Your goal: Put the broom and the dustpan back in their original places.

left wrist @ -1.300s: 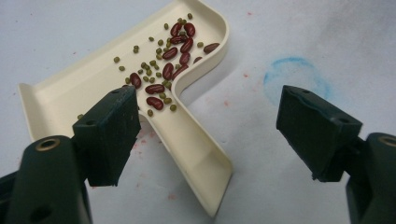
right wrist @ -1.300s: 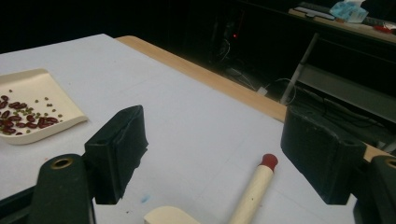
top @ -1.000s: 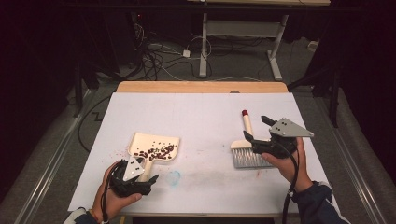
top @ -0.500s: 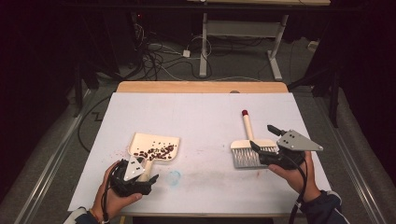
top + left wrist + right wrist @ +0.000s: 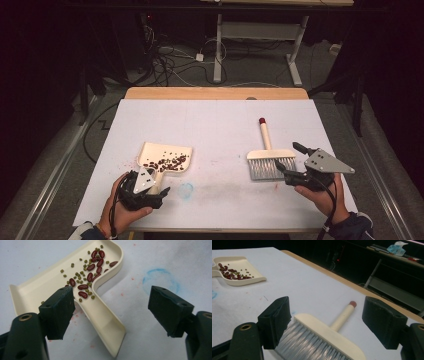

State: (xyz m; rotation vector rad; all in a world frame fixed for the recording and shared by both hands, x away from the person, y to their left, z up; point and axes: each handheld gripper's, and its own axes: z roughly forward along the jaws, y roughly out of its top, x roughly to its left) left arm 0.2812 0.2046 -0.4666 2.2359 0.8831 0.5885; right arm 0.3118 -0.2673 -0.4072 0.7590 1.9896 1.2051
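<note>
Left hand (image 5: 117, 207) comes in low at the near-left, fingers wrapped round the left gripper (image 5: 155, 189), which points forward and a touch right, its grey three-cornered plate facing up; in the left gripper view (image 5: 116, 306) the two black jaws stand wide apart, nothing pinched between the pads. Over on the other side the right hand (image 5: 322, 197), dark cuff at the wrist, grips the right gripper (image 5: 289, 161) from below with its nose aimed left across the body and its cable trailing down past the wrist. Its jaws are spread wide too in the right gripper view (image 5: 329, 322), pads facing each other with clear space between them.
</note>
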